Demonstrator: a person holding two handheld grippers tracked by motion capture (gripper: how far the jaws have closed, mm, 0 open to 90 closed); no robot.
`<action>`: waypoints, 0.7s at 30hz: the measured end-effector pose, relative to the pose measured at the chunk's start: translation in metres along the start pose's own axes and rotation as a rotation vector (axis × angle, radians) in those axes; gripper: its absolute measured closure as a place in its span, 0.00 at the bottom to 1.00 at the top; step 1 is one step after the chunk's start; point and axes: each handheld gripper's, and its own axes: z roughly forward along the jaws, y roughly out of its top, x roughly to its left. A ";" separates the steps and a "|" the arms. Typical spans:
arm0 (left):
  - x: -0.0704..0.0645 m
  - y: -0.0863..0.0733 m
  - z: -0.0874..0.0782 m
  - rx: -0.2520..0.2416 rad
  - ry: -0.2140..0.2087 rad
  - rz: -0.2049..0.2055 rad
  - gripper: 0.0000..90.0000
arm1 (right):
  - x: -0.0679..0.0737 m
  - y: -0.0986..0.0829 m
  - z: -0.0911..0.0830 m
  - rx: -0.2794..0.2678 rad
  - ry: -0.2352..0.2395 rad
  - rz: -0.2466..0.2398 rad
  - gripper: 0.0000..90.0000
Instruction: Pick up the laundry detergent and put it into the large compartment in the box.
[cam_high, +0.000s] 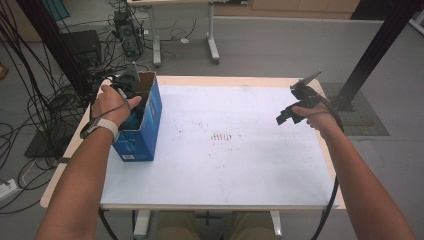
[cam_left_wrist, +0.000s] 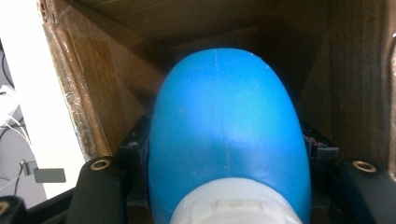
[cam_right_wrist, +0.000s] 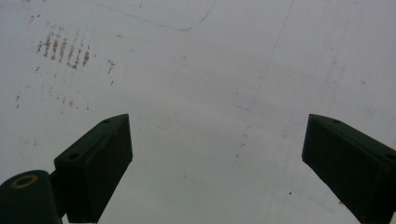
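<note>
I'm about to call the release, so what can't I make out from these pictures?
- Box floor: in the left gripper view the blue bottle blocks the inside of the cardboard box.
- Left gripper jaws: in the high view the hand and the box wall cover them.
- Bottle cap: cut off by the bottom edge of the left gripper view.

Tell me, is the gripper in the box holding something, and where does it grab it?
Yes. The left gripper holds a blue bottle inside the cardboard box, clamped near its white cap.

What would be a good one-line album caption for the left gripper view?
Left gripper clamped on a blue bottle with a white cap, inside a brown cardboard box.
</note>
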 end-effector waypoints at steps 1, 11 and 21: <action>0.000 0.000 0.000 0.001 0.000 0.000 0.41 | 0.000 0.000 0.000 0.000 0.001 0.000 0.09; -0.001 0.000 0.000 0.000 0.004 -0.006 0.41 | 0.000 0.000 -0.001 -0.001 0.002 0.002 0.09; 0.000 -0.001 0.000 -0.001 -0.001 -0.009 0.41 | 0.000 0.000 0.000 -0.004 0.002 0.000 0.09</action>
